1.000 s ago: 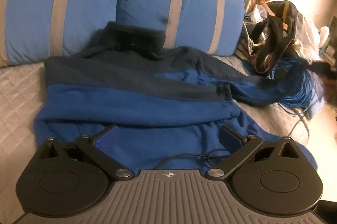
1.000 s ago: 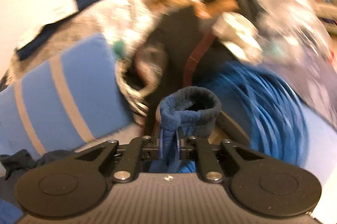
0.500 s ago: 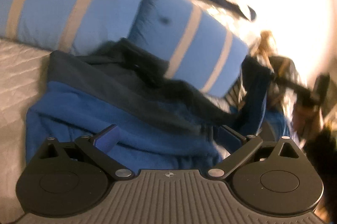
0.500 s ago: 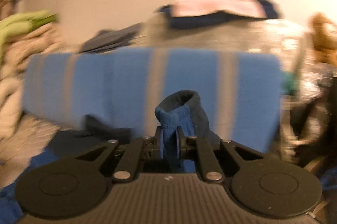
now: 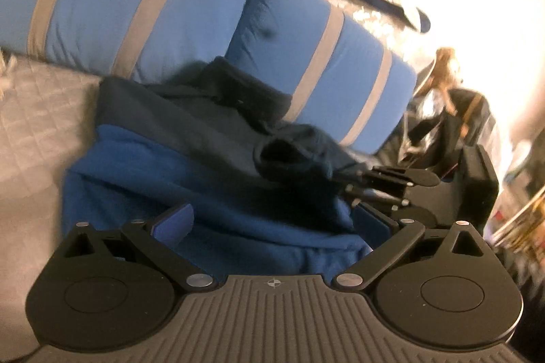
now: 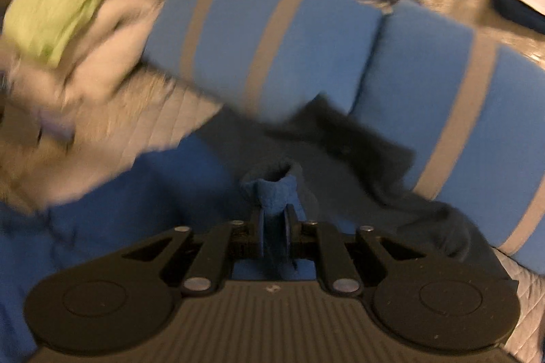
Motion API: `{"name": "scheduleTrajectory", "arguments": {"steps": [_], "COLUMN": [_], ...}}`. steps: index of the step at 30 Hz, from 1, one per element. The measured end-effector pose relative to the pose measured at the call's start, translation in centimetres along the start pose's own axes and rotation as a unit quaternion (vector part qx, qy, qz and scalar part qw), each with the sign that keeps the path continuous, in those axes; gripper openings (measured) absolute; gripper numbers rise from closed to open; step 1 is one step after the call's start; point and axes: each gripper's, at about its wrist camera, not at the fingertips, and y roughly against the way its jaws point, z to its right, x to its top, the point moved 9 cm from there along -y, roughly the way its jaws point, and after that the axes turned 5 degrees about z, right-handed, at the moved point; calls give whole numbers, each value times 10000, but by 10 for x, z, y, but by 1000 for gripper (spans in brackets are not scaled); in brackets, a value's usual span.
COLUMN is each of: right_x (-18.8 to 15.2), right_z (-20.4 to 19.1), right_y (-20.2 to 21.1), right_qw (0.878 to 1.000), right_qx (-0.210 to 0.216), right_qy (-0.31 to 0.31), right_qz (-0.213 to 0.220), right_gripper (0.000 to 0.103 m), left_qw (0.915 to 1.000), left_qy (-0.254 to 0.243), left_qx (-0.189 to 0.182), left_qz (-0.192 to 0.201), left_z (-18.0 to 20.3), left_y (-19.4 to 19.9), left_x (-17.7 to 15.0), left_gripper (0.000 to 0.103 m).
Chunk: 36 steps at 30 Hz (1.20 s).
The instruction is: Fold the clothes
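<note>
A blue and navy fleece jacket lies on a grey quilted bed, its collar against two striped pillows. My left gripper is open and empty, low over the jacket's blue hem. My right gripper is shut on the jacket's sleeve cuff and holds it above the jacket's body. In the left wrist view the right gripper comes in from the right with the dark cuff over the jacket's chest.
Two blue pillows with grey stripes line the back of the bed. A heap of green and cream laundry sits at the left. A teddy bear, dark bags and clutter crowd the right side.
My right gripper has swung left with the sleeve cuff, from the cluttered right side across to over the jacket's body. My left gripper has tilted and stays open over the hem.
</note>
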Motion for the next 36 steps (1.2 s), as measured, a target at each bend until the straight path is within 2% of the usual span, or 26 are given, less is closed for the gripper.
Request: {"name": "scheduleTrajectory", "arguments": {"steps": [1, 2, 4, 6, 8, 11, 16, 19, 22, 27, 30, 36], "right_x": [-3, -5, -2, 3, 6, 7, 5, 9, 20, 58, 78, 90], "right_z": [-4, -6, -3, 4, 11, 21, 30, 41, 55, 88, 110, 129], "right_y": [-3, -3, 5, 17, 29, 49, 78, 110, 151, 236, 282, 328], "right_qw": [9999, 9997, 9997, 9997, 9996, 9992, 9989, 9991, 9990, 9973, 9930, 9885], "right_qx": [41, 101, 158, 155, 175, 175, 157, 270, 412, 510, 418, 117], "right_qy": [87, 135, 158, 180, 201, 344, 446, 298, 107, -470, -965, -1330], "right_qz": [-109, -154, -81, 67, 119, 143, -2, -134, -156, 247, 528, 713], "right_gripper": [41, 46, 69, 80, 81, 88, 93, 100, 101, 103, 103, 103], "left_qw": [9994, 9986, 9967, 9959, 9966, 9968, 9993, 9997, 9993, 9997, 9996, 9984], "left_qy": [-164, -294, -500, -524, -456, -517, -309, -87, 68, -22, -48, -98], "left_qx": [302, 426, 565, 634, 576, 494, 65, -192, -364, -220, -81, 27], "left_qz": [14, 104, 304, 380, 384, 366, 206, 86, 52, 128, 279, 557], "left_z": [-2, -2, -1, -1, 0, 4, 18, 26, 36, 49, 57, 72], "left_y": [0, 1, 6, 10, 11, 13, 21, 31, 52, 95, 125, 161], "left_x": [2, 4, 8, 11, 12, 12, 11, 14, 27, 58, 80, 112], "left_gripper": [102, 102, 102, 102, 103, 103, 102, 102, 102, 102, 102, 102]}}
